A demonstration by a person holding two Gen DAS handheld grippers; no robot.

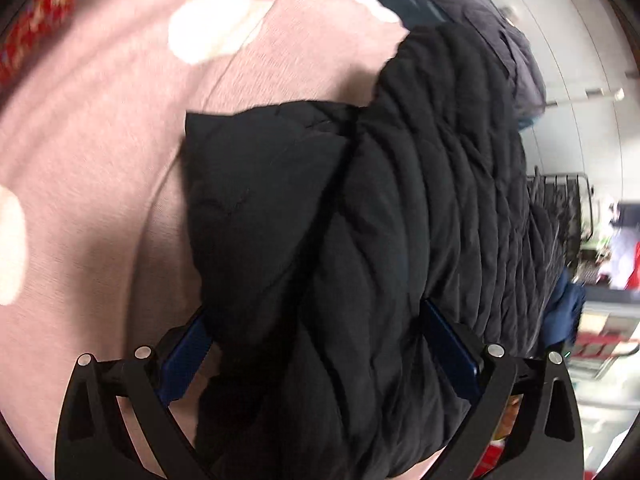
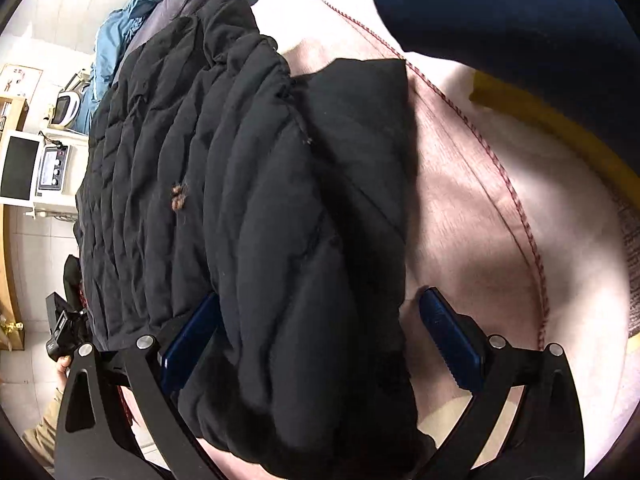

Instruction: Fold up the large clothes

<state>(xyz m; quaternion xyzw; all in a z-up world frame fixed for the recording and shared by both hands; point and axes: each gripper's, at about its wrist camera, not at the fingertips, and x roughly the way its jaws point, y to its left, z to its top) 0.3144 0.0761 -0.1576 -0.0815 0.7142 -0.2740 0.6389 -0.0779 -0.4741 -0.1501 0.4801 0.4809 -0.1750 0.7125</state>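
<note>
- A pink blanket [image 1: 100, 168] (white blotches on it) covers the bed and carries everything here.
- A black quilted jacket [image 1: 400, 220] lies folded on the blanket, a smooth flap turned over beside its ribbed body.
- Grey [image 2: 168, 8] and blue [image 2: 120, 28] garments lie heaped at the jacket's far end.
- The blanket's edge has red stitching [image 2: 500, 168].

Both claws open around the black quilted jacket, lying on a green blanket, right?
Not green. The blanket under the black quilted jacket is pink with white spots, clear in the left wrist view. The rest holds: left claw and right claw both sit open around the jacket.
</note>
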